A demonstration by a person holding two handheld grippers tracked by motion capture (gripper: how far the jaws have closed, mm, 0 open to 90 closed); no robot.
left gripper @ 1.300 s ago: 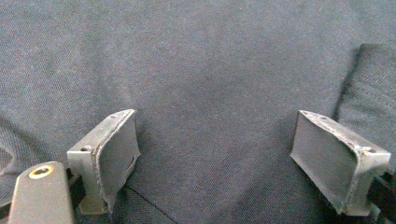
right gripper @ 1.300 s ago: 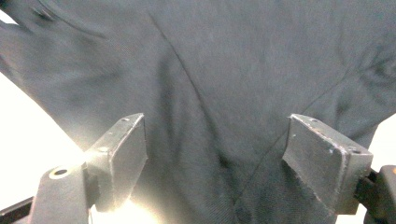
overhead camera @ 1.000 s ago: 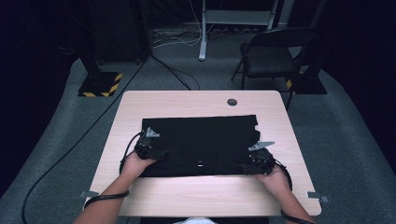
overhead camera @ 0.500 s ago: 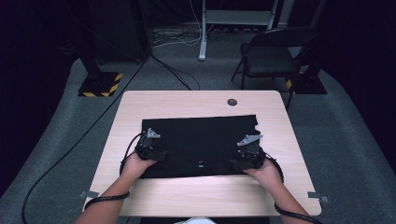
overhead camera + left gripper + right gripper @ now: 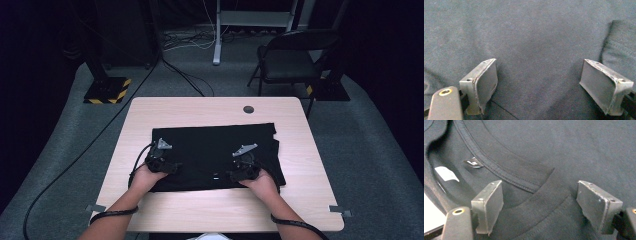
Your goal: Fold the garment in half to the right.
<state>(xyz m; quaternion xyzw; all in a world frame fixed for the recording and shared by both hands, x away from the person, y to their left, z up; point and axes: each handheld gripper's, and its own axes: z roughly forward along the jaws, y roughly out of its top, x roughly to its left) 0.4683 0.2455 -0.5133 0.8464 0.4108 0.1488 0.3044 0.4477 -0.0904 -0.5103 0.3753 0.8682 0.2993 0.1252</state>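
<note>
Black cotton T-shirt (image 5: 215, 155) lies spread flat across the middle of the pale wooden table (image 5: 210, 107), folded into a rough rectangle; its near edge runs just ahead of the person's hands.

Left claw (image 5: 161, 161) sits low over the shirt's near-left part. In the left gripper view its jaws stand wide apart over smooth cloth (image 5: 536, 50), nothing pinched between them; a seam or fold edge (image 5: 606, 40) shows off to one side.

Right claw (image 5: 243, 170) is over the near-middle of the shirt, by the neck opening. In the right gripper view its jaws are open too, straddling the ribbed collar band (image 5: 536, 205); a small black tab (image 5: 474, 163) and a white label (image 5: 446, 173) sit inside the neck. No fabric is gripped yet.

Judgement: work in hand looks like taking hold of the shirt at the collar end for a fold or a lift.

Risks from here:
- Right claw closing where it stands may catch only the top collar layer, or both layers unevenly, since the band overlaps itself there. Lifted so, the shirt would twist or gape.
- Left claw has no edge between its jaws. Closing on flat cloth would likely slide off or raise a small pinch and wrinkle the panel.
- Uneven pull from the two claws would skew the rectangle and drag it toward the table's near edge.
</note>
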